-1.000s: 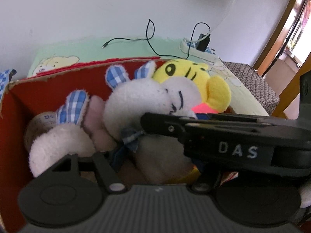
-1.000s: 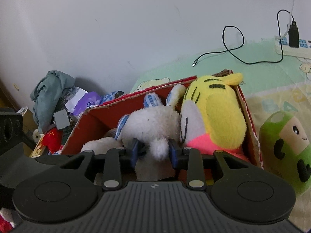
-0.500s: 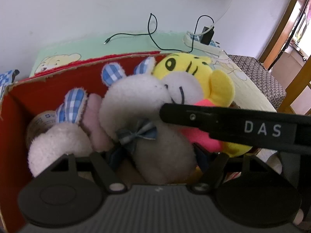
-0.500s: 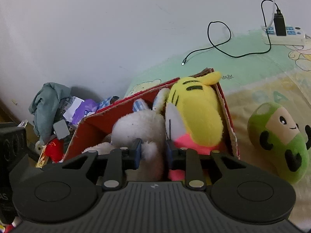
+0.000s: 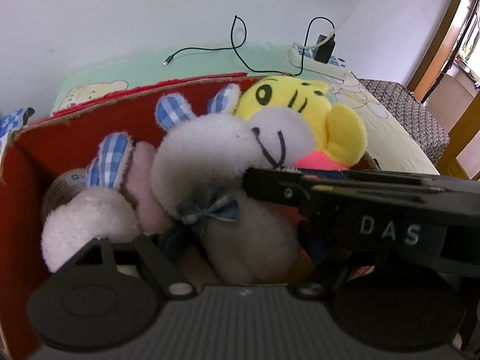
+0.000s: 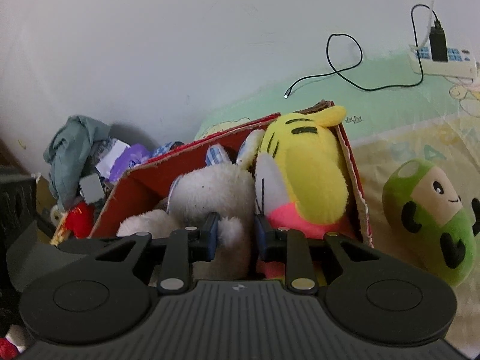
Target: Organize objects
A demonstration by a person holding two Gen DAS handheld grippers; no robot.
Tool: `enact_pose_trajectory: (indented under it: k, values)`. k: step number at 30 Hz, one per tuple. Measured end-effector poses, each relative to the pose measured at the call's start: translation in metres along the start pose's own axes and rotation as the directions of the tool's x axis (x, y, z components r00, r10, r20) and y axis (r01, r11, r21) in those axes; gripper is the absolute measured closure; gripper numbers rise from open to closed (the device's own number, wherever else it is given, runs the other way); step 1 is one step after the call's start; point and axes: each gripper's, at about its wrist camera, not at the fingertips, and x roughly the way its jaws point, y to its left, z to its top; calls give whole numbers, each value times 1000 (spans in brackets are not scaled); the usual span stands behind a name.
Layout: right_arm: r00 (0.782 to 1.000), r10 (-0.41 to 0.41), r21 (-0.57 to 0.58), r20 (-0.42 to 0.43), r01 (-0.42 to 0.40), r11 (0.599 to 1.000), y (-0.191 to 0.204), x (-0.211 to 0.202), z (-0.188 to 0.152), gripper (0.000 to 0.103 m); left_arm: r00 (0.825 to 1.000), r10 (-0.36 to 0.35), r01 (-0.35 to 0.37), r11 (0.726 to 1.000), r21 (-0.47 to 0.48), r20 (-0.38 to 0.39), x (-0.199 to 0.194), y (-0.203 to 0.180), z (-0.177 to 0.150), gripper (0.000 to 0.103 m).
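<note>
A red cardboard box holds a white plush rabbit with blue checked ears, a second white rabbit and a yellow tiger plush. My right gripper is shut on a white limb of the rabbit. My left gripper is open, its fingers either side of the rabbit's body. The black bar marked DAS is the right gripper crossing the left wrist view. A green plush lies on the bed right of the box.
A power strip with a black cable lies on the green sheet by the wall. A pile of clothes and clutter sits left of the box. A patterned stool stands at the right.
The right gripper has pulled up and back while still holding the rabbit's limb, so the box looks smaller. The rabbit's body and bow have risen into the left wrist view.
</note>
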Motion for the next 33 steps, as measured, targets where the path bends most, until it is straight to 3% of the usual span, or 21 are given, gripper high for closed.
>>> enact_pose_trajectory:
  k: [18, 26, 33]
  values:
    - [1000, 3, 14, -5, -3, 1000, -1, -7, -3, 77, 1000, 20, -20, 1000, -5, -15, -9, -4, -1, 17]
    - [998, 46, 105, 41, -50, 993, -8, -26, -6, 76, 998, 55, -55, 998, -23, -9, -24, -3, -7, 18]
    - [997, 26, 76, 73, -32, 997, -5, -36, -10, 77, 997, 80, -80, 995, -52, -10, -29, -1, -11, 17]
